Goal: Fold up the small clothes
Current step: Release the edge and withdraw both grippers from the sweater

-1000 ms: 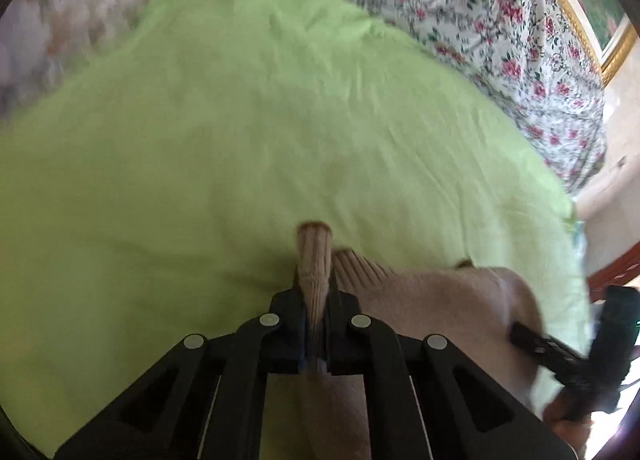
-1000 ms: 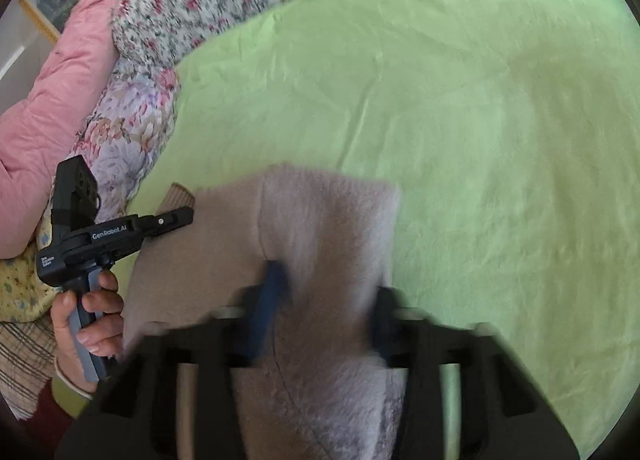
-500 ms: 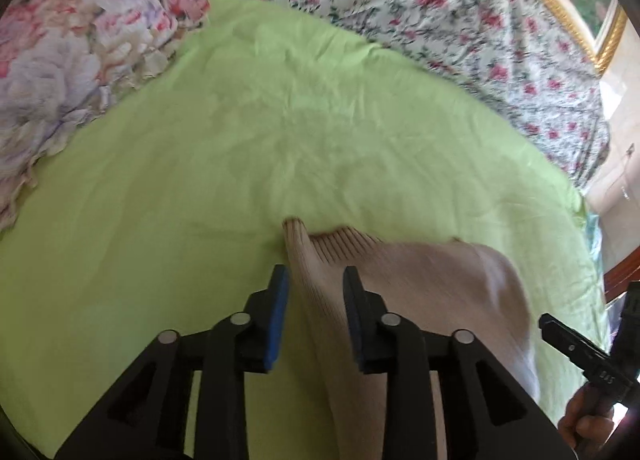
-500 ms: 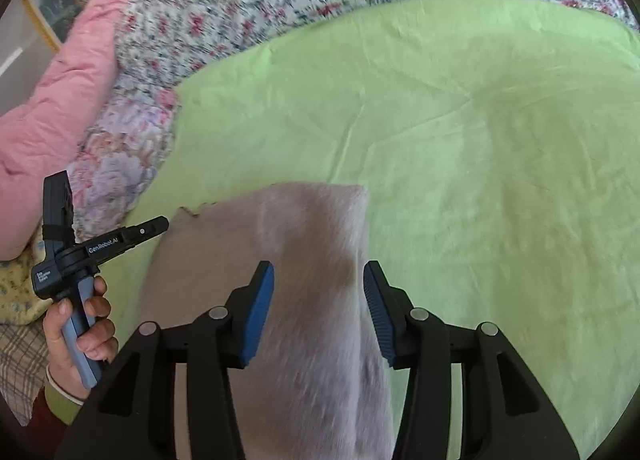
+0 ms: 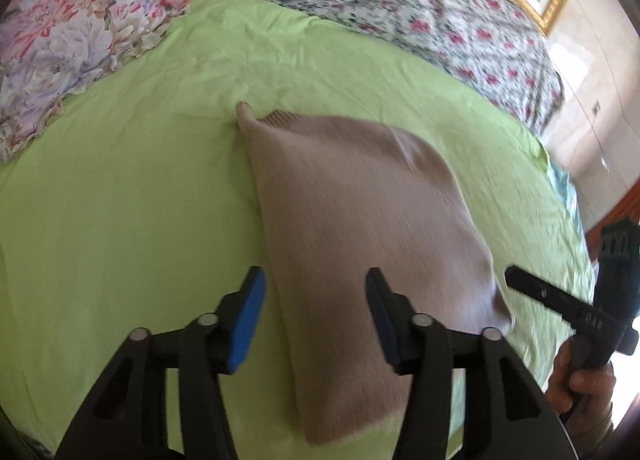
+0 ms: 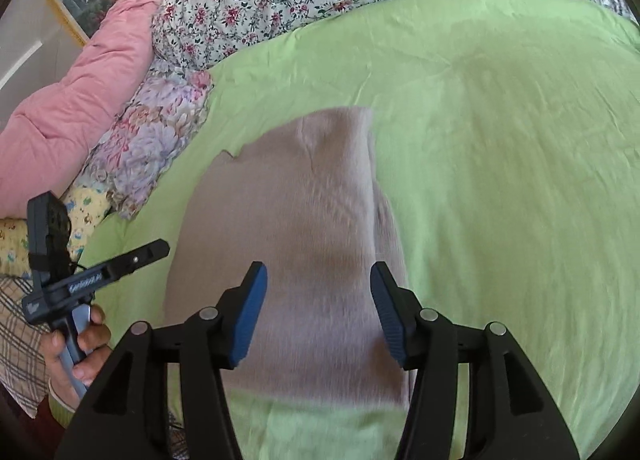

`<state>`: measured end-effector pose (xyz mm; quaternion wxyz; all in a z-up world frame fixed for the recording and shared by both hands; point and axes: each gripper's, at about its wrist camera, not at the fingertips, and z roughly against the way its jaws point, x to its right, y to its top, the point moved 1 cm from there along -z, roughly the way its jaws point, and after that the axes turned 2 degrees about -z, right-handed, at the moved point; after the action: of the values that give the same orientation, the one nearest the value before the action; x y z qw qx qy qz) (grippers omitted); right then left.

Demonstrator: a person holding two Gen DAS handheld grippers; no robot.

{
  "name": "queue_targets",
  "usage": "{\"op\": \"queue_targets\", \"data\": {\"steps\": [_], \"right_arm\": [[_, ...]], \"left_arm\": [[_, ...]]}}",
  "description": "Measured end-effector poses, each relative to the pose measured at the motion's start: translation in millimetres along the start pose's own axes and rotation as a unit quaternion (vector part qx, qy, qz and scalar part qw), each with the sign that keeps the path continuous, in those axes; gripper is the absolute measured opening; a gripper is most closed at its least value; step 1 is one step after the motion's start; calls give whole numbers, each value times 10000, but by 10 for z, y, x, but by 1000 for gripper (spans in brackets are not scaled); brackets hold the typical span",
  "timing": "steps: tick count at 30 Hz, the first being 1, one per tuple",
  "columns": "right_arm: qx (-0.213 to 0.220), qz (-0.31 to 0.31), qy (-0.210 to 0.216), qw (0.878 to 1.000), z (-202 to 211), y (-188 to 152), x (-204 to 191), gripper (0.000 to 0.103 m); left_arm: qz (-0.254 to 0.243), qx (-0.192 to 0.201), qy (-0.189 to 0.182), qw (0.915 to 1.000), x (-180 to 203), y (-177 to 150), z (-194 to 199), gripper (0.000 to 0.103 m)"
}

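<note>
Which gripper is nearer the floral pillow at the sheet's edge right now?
Left. The left gripper has the floral pillow close on its own left; the right gripper sits on the beige garment's far side.

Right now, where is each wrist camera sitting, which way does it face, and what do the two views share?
Left wrist: on the left gripper, jaws open, looking down at the beige garment on the green sheet; right gripper and hand at right edge.
Right wrist: on the right gripper, jaws open, above the same garment; left gripper at left.
Shared: garment, sheet, floral bedding.
</note>
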<state>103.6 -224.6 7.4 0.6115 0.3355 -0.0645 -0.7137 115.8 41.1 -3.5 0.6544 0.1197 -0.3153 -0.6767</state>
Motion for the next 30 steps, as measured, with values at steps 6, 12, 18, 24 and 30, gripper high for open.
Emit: {"op": "queue_targets", "data": {"steps": [6,12,18,24,30], "right_arm": [[5,314,9,9995,100,-235,-91,59],[173,878,-37,9960,241,-517,-251,75],[82,1101,-117,9938,294,-689,-326,76],[91,1221,-193,9923,356,-780,-355,83],[86,1271,-247,9916,291,-772,-378,86]], "left_arm": [[-537,82,560,9970,235,-461,204,72],[-637,170,892,9938,185,-704,352,80],[-492,98,972,9940,34,-837,431,80],[-639,90,1012,9928,100,-973,477,80],[-757,-13,1092,9911,204,-954,367,82]]}}
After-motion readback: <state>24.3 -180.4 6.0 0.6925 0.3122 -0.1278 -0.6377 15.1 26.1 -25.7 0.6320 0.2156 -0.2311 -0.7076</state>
